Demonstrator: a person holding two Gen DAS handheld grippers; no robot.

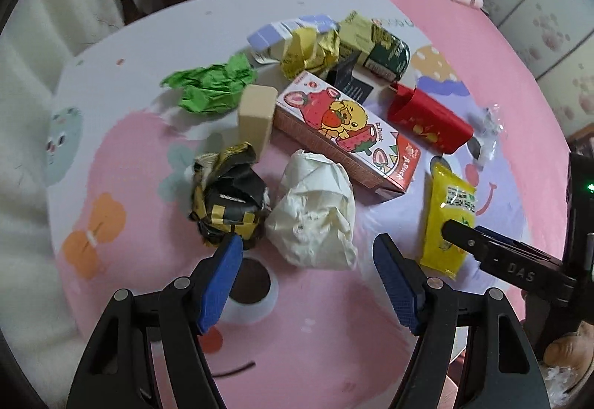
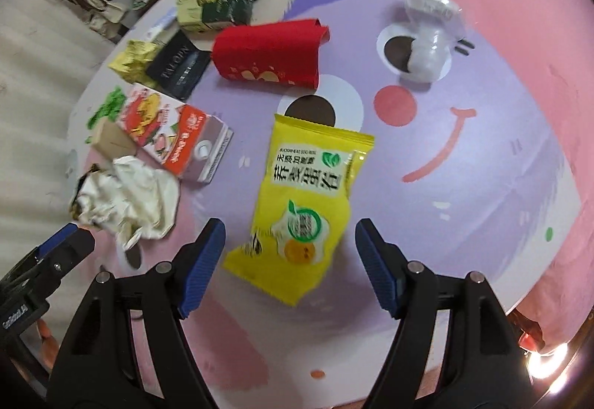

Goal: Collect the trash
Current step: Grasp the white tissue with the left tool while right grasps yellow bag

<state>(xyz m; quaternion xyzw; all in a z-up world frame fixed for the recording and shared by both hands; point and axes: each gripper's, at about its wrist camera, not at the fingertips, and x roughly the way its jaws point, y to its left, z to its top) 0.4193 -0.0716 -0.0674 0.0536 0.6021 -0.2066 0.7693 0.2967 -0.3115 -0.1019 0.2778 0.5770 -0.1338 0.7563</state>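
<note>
The pink and lilac cartoon mat [image 1: 334, 334] fills both views, spread over a bed, with trash scattered across it. Largest of the lot, the strawberry carton [image 1: 345, 134] lies on its side at the centre of the left wrist view, a beige block [image 1: 256, 115] right at its upper left end. Below it sits the crumpled white paper [image 1: 315, 216], touching the black-and-gold wrapper ball [image 1: 226, 201] to its left. The left gripper [image 1: 308, 271] hangs at the bottom of the frame, fingers wide apart, holding nothing, one blue pad [image 1: 222, 282] just under the wrapper ball.

Over in the right wrist view, the yellow snack packet [image 2: 308, 201] lies flat at centre frame, its lower end between the spread fingers of the right gripper [image 2: 289, 264], which grips nothing; whether the pads touch it cannot be told. Above it, the red packet [image 2: 271, 52] rests near a green and cream carton [image 2: 219, 4] at upper left. A black card [image 2: 178, 69] and a crumpled yellow-green wrapper [image 2: 133, 63] sit left of the red one. Green crumpled paper [image 1: 211, 85] lies upper left in the left wrist view, and clear plastic wrap [image 2: 430, 33] sits alone at upper right.
</note>
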